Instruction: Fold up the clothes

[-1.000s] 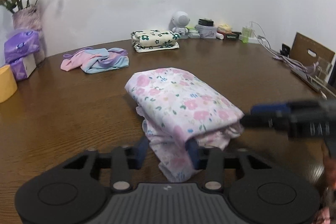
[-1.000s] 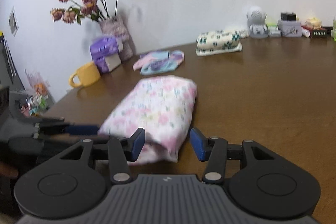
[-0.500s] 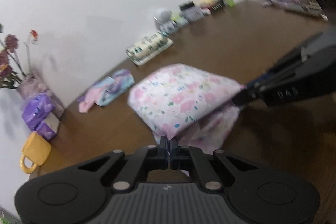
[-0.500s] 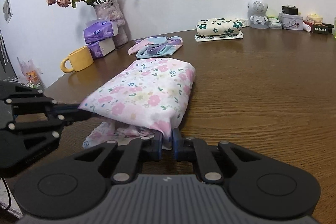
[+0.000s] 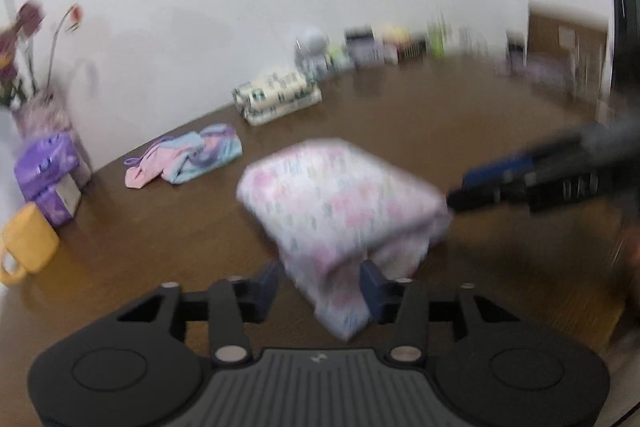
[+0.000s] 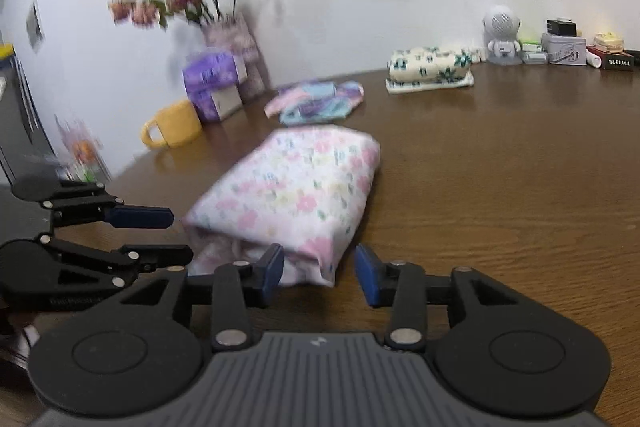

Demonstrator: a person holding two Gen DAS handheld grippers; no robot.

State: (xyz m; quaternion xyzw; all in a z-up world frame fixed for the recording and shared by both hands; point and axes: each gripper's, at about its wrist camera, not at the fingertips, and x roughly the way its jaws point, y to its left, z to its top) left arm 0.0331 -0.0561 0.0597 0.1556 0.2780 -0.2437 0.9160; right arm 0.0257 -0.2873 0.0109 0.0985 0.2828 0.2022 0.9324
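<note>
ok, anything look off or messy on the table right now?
Mostly tidy. The pink floral garment is folded, but its near end gapes, with loose fabric bunched out underneath. The pastel garment behind it lies crumpled, unlike the neatly folded cream floral one. Both grippers are open, the left gripper and the right gripper.

No text can be read with certainty. The left gripper (image 6: 176, 237) carries a pale printed line on its lower arm, too blurred to read. A dark box (image 6: 618, 61) at the table's (image 6: 520, 167) far right edge shows small light characters, also illegible.
</note>
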